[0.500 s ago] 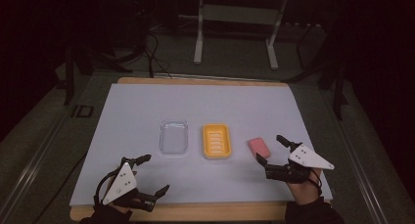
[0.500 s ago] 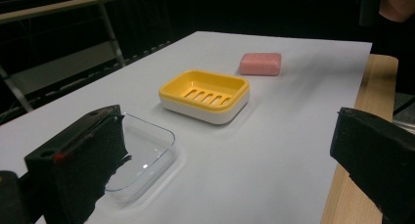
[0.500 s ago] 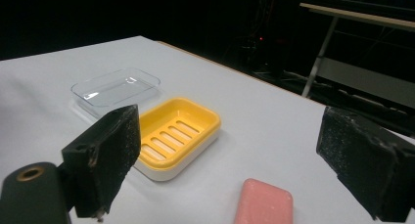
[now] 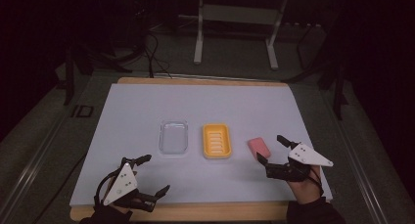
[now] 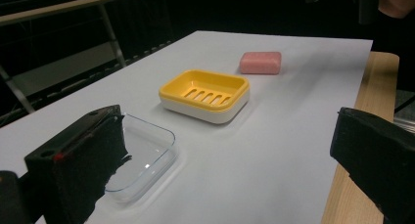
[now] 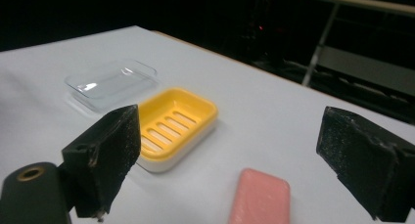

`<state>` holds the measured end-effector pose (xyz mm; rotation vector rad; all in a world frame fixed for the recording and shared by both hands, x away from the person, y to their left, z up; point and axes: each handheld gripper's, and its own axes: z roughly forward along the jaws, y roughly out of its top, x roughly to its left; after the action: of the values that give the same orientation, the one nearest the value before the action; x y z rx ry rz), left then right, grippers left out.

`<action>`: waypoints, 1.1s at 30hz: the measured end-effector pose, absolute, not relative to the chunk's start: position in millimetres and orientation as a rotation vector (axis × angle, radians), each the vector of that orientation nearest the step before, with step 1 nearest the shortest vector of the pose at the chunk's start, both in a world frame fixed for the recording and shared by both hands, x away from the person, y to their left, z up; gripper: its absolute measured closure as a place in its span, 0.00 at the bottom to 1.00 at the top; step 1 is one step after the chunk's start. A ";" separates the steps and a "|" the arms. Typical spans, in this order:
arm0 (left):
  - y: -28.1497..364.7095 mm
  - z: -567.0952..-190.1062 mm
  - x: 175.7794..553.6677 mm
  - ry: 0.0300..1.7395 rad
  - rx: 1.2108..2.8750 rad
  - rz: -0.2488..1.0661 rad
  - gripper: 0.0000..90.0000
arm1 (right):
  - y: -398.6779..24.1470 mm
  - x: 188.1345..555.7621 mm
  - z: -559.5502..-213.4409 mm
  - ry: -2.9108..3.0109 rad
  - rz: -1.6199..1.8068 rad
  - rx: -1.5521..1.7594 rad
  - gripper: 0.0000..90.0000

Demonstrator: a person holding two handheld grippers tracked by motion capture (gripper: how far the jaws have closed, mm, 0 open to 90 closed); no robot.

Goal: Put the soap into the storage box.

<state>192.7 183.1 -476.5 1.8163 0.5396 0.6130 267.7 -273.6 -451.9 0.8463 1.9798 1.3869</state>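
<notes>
Nearest the person, left tongs [image 4: 149, 175] spread wide and empty at the tabletop's [image 4: 147, 106] front edge, well apart from everything. Right tongs [image 4: 272, 150] also gaping wide, holding nothing, poised just beside the pink soap bar [image 4: 259, 146], which lies flat on the white sheet between the jaw tips in the right gripper view. Farther in, yellow slotted soap dish [image 4: 217, 140] empty, clear lid [image 4: 173, 137] lying beside it. Judged barely begun: soap not yet grasped, placing into the dish and probably covering with the lid left.

I see a dim room, black surroundings; light falls evenly on the table [image 4: 147, 106]; near jaws slightly blurred.
</notes>
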 end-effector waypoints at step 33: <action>181.9 -475.6 190.0 0.523 1.819 0.624 0.01 | -271.9 283.6 -451.2 2.107 1.079 1.284 0.11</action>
<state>190.0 181.9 -475.6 1.8195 0.5228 0.6243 283.6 -271.9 -451.2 1.2836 2.1065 1.0790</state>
